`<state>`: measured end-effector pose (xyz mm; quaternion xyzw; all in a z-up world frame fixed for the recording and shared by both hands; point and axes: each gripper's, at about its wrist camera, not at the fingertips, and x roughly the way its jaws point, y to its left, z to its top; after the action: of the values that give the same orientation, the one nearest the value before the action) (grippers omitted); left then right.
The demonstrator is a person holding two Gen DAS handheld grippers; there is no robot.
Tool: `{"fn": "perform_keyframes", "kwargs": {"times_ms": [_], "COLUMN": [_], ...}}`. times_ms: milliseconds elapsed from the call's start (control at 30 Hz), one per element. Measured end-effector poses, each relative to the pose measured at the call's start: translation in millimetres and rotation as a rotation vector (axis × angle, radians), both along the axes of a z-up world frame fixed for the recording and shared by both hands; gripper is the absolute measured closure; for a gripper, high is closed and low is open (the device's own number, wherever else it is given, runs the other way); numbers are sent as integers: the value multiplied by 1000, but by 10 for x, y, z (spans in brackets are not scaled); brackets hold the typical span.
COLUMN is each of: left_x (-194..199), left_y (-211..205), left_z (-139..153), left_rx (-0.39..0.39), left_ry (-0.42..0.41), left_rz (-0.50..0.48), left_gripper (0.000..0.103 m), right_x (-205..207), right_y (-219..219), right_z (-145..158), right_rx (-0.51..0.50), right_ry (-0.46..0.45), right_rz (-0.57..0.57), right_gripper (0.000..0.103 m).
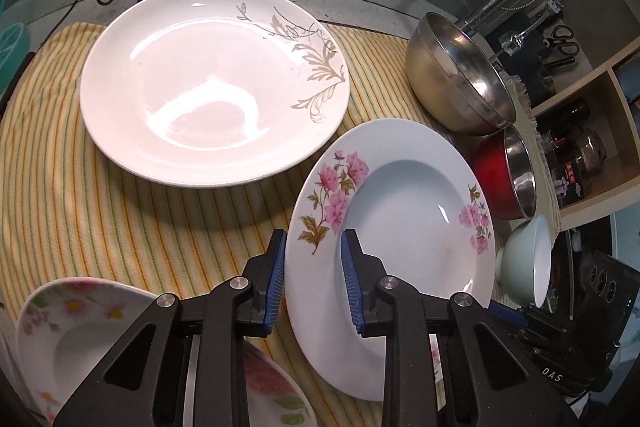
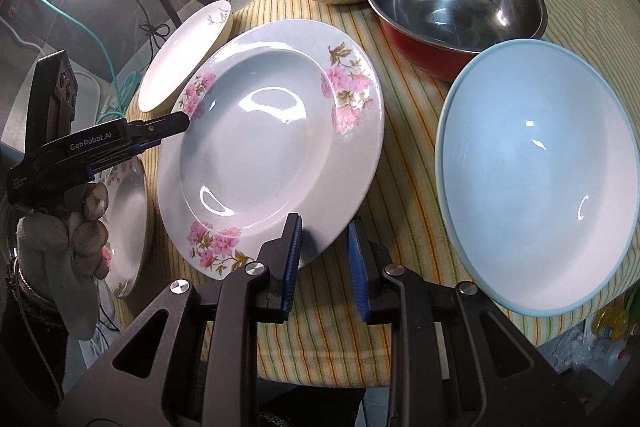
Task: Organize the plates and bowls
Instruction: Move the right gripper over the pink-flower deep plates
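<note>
**A:** Glazed china, slick stuff. The right gripper [image 2: 325, 223] has its jaws pinching the near rim of the pink-flowered plate [image 2: 260, 147]. The left gripper [image 1: 314, 235] looks clamped on the opposite rim. The plate hangs tilted between the two, clear of the striped cloth [image 1: 100, 207] on the desk.

**B:** So what worries you?

**A:** Each grip is only a narrow bite on a smooth edge. If the hands drift apart or twist unevenly, I'd expect one rim to slide out and the plate to swing down.

**B:** Onto what?

**A:** The blue-rimmed bowl [image 2: 540, 167] sits just right of the right jaws, with the red bowl [image 2: 420, 55] beyond them. Floral plates [image 1: 60, 327] lie low and left of the left jaws, and the leaf-patterned plate [image 1: 200, 87] is ahead of them. A dropped or swinging edge could chip any of these.
</note>
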<state>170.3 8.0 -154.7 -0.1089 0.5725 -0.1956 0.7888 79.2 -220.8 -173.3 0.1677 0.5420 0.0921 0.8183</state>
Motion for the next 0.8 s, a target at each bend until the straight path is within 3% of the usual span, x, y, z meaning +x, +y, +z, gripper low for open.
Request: {"fn": "perform_keyframes", "kwargs": {"times_ms": [800], "left_x": [-431], "left_y": [-160], "left_z": [67], "left_rx": [81], "left_ry": [-11], "left_rz": [-2], "left_gripper": [78], "right_x": [-144], "right_y": [-8], "right_z": [4], "right_rx": [-42], "right_ry": [39], "right_rz": [138], "right_gripper": [78]}}
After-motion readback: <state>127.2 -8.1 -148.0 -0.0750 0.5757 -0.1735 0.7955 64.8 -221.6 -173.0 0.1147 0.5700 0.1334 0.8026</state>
